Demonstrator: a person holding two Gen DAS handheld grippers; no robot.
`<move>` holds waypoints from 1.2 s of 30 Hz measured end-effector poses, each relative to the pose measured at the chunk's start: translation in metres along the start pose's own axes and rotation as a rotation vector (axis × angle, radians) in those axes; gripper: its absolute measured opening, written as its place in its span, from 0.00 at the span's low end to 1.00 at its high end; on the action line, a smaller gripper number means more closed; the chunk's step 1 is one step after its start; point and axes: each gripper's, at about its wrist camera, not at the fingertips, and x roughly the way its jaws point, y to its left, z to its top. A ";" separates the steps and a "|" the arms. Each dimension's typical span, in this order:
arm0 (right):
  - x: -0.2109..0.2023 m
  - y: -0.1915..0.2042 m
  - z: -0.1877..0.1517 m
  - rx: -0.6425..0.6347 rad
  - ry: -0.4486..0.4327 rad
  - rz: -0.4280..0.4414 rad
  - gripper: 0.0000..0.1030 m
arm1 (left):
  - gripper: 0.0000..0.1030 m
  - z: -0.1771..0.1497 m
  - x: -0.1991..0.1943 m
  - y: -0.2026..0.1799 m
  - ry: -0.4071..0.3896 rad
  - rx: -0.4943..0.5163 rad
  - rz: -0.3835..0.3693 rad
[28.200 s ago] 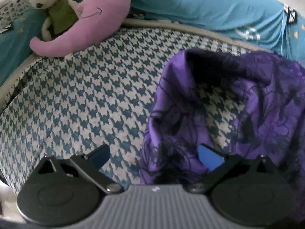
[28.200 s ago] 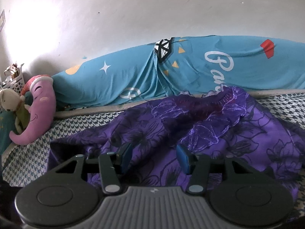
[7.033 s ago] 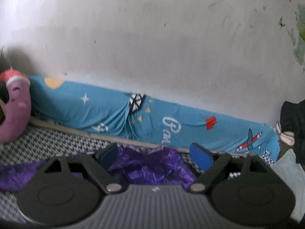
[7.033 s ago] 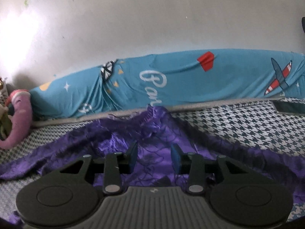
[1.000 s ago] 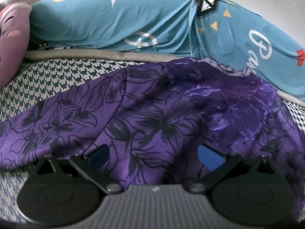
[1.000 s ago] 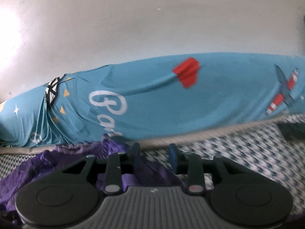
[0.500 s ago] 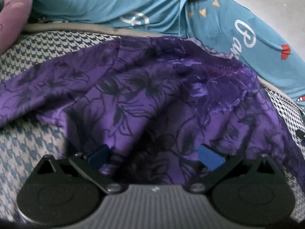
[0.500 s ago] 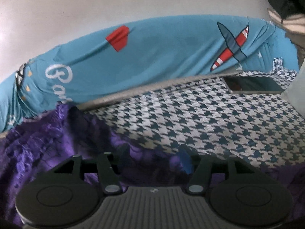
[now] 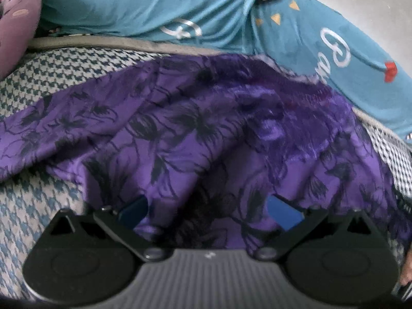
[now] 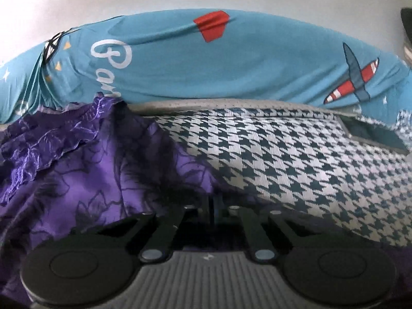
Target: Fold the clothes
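Note:
A purple garment with black flower print [image 9: 195, 134] lies crumpled on the houndstooth bed cover [image 9: 33, 206]. My left gripper [image 9: 208, 213] hovers over its near part, open, the blue pads [image 9: 283, 215] wide apart with cloth below them and nothing pinched. In the right wrist view the same garment [image 10: 77, 180] fills the left side, its ruffled edge toward the wall. My right gripper [image 10: 212, 206] sits at the garment's right-hand edge, its jaws closing together with the dark cloth edge between the fingertips.
A long teal bolster [image 10: 231, 64] printed with letters, a plane and stars runs along the white wall behind the bed. A purple moon plush [image 9: 18, 25] lies at the far left. A dark flat phone-like object [image 10: 373, 131] rests on the cover [image 10: 296, 159] at the right.
The right gripper has dropped toward the bed and gone from open to shut at the garment's right edge. The left gripper stays open over the cloth, nearly still.

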 end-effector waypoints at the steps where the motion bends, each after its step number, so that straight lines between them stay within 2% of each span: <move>1: -0.001 0.000 0.000 0.001 -0.005 -0.007 0.04 | 1.00 0.004 -0.002 0.004 -0.012 -0.013 0.005; 3: -0.007 -0.009 0.006 0.047 -0.035 -0.057 0.04 | 1.00 0.011 -0.008 0.014 -0.038 -0.038 0.021; 7: -0.019 -0.044 0.023 0.222 -0.106 -0.202 0.02 | 1.00 0.024 -0.013 0.035 -0.065 -0.091 0.068; 9: -0.018 -0.053 0.024 0.246 -0.112 -0.328 0.02 | 1.00 0.027 -0.012 0.042 -0.059 -0.114 0.082; 10: -0.017 -0.061 0.024 0.289 -0.101 -0.341 0.02 | 1.00 0.027 -0.011 0.045 -0.052 -0.122 0.086; 13: -0.017 -0.079 0.021 0.425 -0.061 -0.273 0.02 | 1.00 0.027 -0.007 0.050 -0.026 -0.139 0.079; 16: -0.024 -0.081 0.022 0.457 -0.050 -0.213 0.02 | 1.00 0.027 -0.008 0.050 -0.034 -0.133 0.077; 21: -0.043 -0.064 0.019 0.423 -0.041 -0.150 0.03 | 1.00 0.023 -0.014 0.037 -0.063 -0.079 0.075; 26: -0.060 -0.037 0.012 0.361 0.007 -0.030 0.04 | 1.00 0.020 -0.023 0.024 -0.109 -0.003 0.070; 31: -0.084 -0.008 -0.008 0.327 0.091 0.111 0.18 | 1.00 0.011 -0.032 0.021 -0.136 0.055 0.079; 33: -0.092 0.002 -0.018 0.330 0.125 0.194 0.35 | 1.00 0.006 -0.037 0.023 -0.135 0.070 0.073; 36: -0.100 0.015 -0.030 0.304 0.160 0.302 0.46 | 1.00 -0.005 -0.044 0.026 -0.135 0.089 0.066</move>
